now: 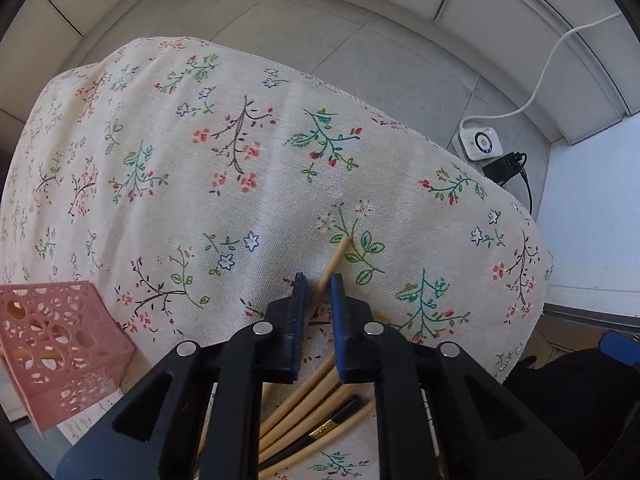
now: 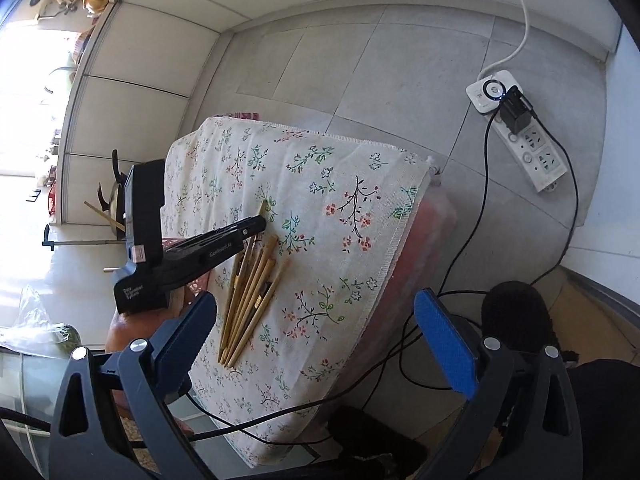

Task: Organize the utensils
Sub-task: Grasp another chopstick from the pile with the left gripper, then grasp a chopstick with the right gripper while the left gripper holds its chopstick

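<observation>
On the flowered cloth, near its right edge, lies a loose bundle of chopsticks, mostly pale wood with a dark pair among them. The left gripper points down at the far end of that bundle with its jaws pinched together on a single pale chopstick, whose tip sticks out past the pads onto the cloth. A pink holder with cut-out walls stands at the left edge of the cloth, well apart from the bundle; something pale shows through its holes, perhaps chopsticks already in it, though that is hard to tell. The right gripper hovers near the near side of the cloth, jaws wide apart and empty. Judging by this, sorting has barely started: most chopsticks remain to be moved.
</observation>
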`<state>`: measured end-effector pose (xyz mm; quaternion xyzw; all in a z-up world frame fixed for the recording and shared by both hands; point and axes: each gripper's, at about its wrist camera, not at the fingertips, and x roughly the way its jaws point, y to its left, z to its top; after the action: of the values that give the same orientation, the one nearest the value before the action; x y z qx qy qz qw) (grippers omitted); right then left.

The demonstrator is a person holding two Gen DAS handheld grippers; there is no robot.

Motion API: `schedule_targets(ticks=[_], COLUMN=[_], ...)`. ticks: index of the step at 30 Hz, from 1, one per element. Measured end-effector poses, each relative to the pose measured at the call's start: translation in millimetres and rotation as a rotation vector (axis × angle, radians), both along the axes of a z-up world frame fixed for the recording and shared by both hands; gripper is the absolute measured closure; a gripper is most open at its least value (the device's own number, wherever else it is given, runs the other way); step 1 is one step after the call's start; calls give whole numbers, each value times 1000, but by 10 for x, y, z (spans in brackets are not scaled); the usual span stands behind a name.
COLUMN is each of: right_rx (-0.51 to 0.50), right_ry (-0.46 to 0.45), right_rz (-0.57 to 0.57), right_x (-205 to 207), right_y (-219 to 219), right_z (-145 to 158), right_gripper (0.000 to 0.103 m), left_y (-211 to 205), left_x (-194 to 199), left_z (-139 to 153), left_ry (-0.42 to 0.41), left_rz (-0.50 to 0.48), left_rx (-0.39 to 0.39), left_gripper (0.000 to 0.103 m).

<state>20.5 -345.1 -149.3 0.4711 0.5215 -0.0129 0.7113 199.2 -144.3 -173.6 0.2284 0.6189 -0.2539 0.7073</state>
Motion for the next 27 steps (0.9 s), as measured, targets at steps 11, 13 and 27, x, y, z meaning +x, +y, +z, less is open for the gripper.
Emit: schedule_targets(ticks=[11, 13, 27], right_rx=[-48, -61, -71], right_ry=[27, 38, 259], right_rz=[41, 54, 9], right_x=[117, 166, 638], right_y=[208, 285, 897], right_z=[-51, -74, -465], right_gripper=[7, 7, 53], left_y=[542, 677, 1537], left_x=[-356, -534, -1620], left_z=[617, 777, 1536], left_ry=[-215, -245, -463], left_rz=[74, 85, 176], left_rx=[-147, -179, -339], left_gripper=[99, 99, 99])
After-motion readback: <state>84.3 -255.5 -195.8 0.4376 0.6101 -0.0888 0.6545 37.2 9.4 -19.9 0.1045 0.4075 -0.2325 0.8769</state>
